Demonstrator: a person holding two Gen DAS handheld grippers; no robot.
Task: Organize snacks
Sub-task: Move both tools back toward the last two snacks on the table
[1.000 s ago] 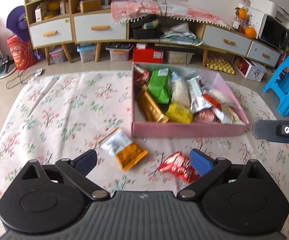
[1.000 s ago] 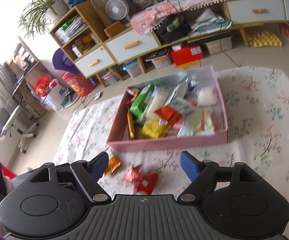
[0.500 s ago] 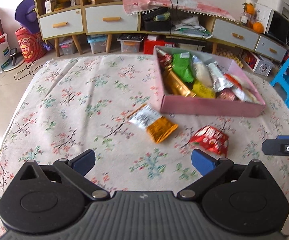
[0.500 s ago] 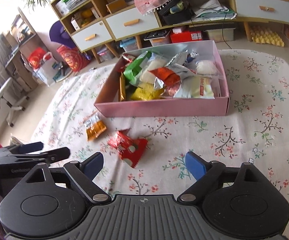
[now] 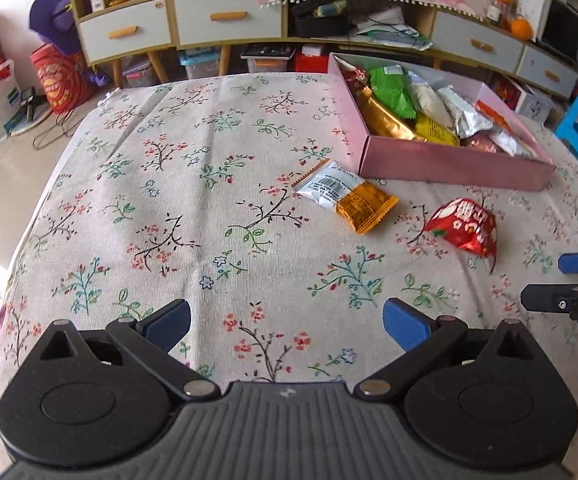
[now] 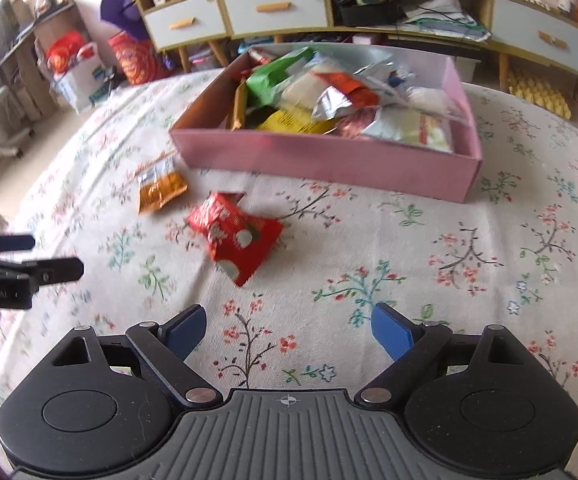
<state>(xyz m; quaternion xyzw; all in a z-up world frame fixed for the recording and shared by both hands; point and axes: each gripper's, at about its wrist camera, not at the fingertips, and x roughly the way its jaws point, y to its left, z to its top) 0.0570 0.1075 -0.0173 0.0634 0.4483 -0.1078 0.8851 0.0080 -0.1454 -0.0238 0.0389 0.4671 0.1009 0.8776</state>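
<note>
Snacks loose on tablecloth (image 5: 193,216): two, orange packet (image 5: 345,195), red packet (image 5: 464,227); both tongs (image 5: 287,322) (image 6: 289,326) wide, empty.

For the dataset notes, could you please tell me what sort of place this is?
Most likely a home living room: a flowered tablecloth, a low cabinet with drawers, and a microwave with oranges beside it.

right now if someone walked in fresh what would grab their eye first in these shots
Probably the shallow pink cardboard box at the far side of the floral tablecloth, heaped with mixed snack packets. Next, two strays on the cloth in front of it: a crumpled red foil snack bag and a white-and-orange snack packet to its left. Both claws, left claw and right claw, hang open and empty above the cloth.
</note>
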